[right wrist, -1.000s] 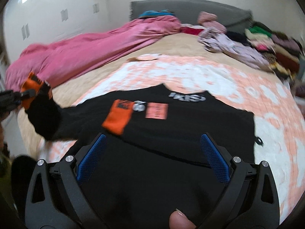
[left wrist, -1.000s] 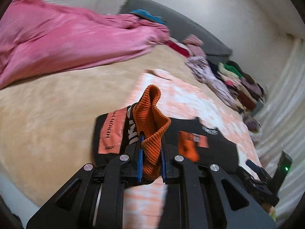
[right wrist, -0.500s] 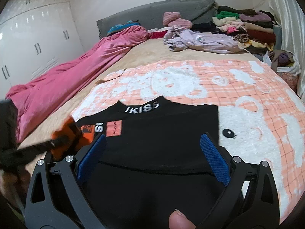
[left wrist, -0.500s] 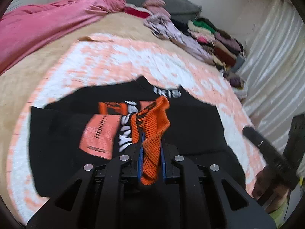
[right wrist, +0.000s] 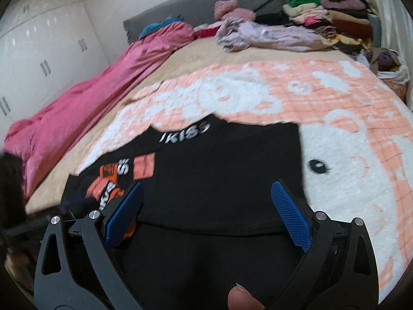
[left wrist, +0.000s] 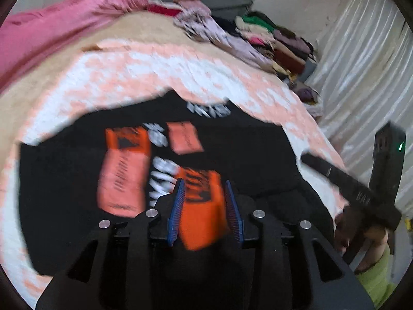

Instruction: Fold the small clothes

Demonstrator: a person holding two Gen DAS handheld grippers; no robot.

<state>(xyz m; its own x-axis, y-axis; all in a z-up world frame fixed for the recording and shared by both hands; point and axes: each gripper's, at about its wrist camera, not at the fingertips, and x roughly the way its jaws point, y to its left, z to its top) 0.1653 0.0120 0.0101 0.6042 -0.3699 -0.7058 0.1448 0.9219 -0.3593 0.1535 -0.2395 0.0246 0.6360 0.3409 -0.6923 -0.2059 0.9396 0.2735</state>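
Note:
A black sweater (left wrist: 245,149) with orange patches and white lettering lies flat on the peach-and-white blanket (left wrist: 160,75). Its sleeve is folded across the body, and the orange ribbed cuff (left wrist: 201,214) rests on the black fabric between the blue pads of my left gripper (left wrist: 204,183). The jaws are opening and the pads stand just off the cuff. My right gripper (right wrist: 206,186) is open wide, low over the near part of the sweater (right wrist: 232,160), with only flat fabric beneath it. A bit of the cuff (right wrist: 129,230) shows by its left finger.
A pink duvet (right wrist: 90,103) runs along the left side of the bed. Lilac garments (right wrist: 271,36) and a pile of folded clothes (right wrist: 330,18) sit at the far right by the grey headboard. A white curtain (left wrist: 361,64) hangs on the right, white wardrobes (right wrist: 38,51) on the left.
My left gripper carried the orange cuff across and down onto the sweater's body, then parted its jaws; the cuff now lies flat. The right gripper drifted slightly and stayed open.

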